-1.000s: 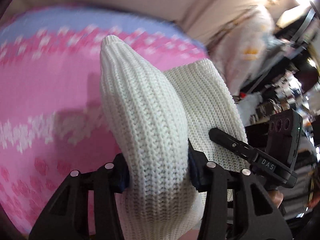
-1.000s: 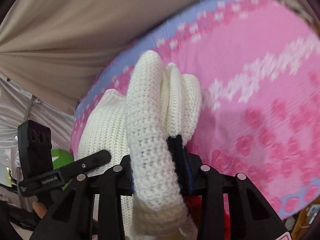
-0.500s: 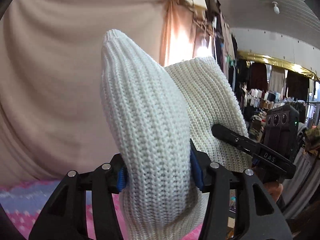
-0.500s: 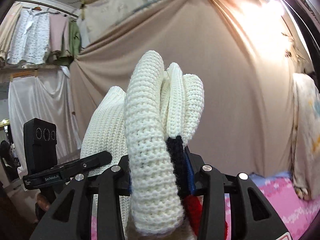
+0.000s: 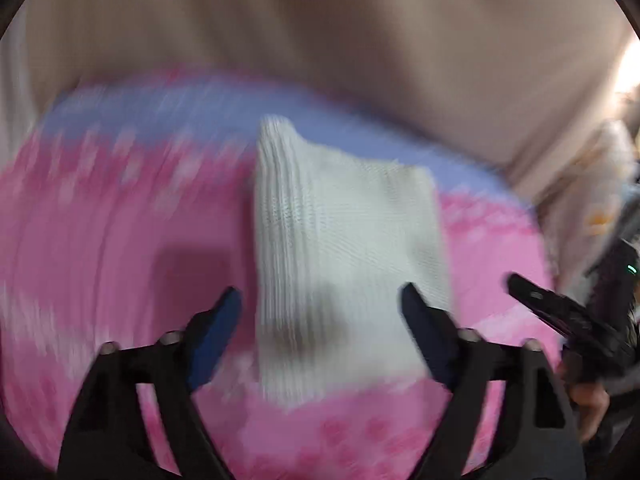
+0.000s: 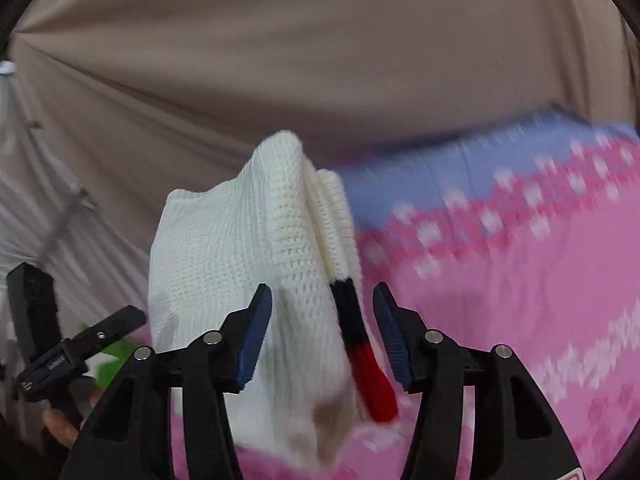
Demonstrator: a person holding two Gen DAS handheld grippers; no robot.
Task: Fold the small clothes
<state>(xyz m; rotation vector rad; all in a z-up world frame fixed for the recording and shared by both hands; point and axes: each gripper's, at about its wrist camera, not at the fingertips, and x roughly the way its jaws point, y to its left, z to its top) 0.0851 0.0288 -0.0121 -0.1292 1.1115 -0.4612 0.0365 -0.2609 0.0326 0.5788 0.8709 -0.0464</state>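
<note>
Opening claws (image 5: 322, 300) release ribbed white knit (image 5: 340, 240).

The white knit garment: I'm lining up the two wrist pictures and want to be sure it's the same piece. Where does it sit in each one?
Left wrist view: the white knit garment fills the centre, between the opening fingers of the left tool, which no longer press on it.
Right wrist view: it stands centre-left, between the opening fingers of the right tool, its black and red trim on the right.
Shared landmark: the pink and blue blanket.
</note>
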